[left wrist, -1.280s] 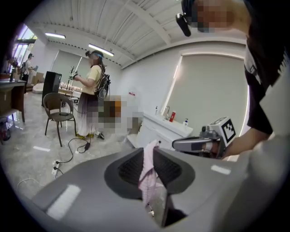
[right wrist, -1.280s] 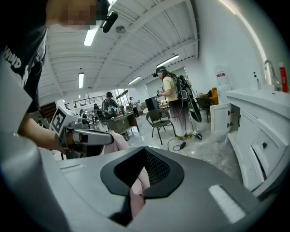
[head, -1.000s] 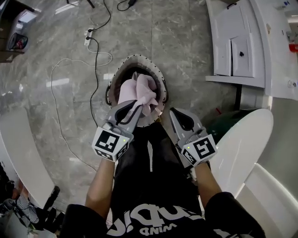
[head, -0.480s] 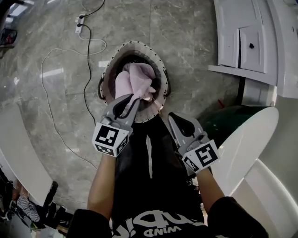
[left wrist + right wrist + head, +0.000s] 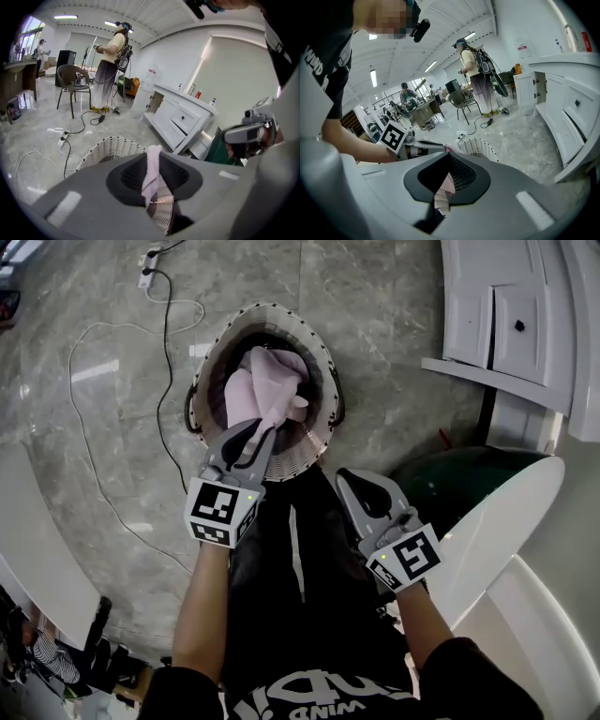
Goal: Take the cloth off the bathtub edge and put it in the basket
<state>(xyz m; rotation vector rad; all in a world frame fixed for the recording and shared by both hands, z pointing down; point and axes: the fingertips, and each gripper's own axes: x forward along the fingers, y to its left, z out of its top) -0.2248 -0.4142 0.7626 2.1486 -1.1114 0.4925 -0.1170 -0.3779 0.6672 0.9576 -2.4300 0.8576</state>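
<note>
Hanging pink and crumpled, the cloth (image 5: pixel 267 385) is pointing long-ways down into the round basket (image 5: pixel 323 352), its top pinched by the left hand-held gripper (image 5: pixel 272 423). The right hand-held gripper (image 5: pixel 349 474) is sitting closed, empty.

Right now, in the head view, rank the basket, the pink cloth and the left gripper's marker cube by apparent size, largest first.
1. basket
2. pink cloth, partly covered by the jaws holding it
3. left marker cube, only a little smaller than the cloth. It sits nearer the camera, so its true size against the cloth is unsure.
</note>
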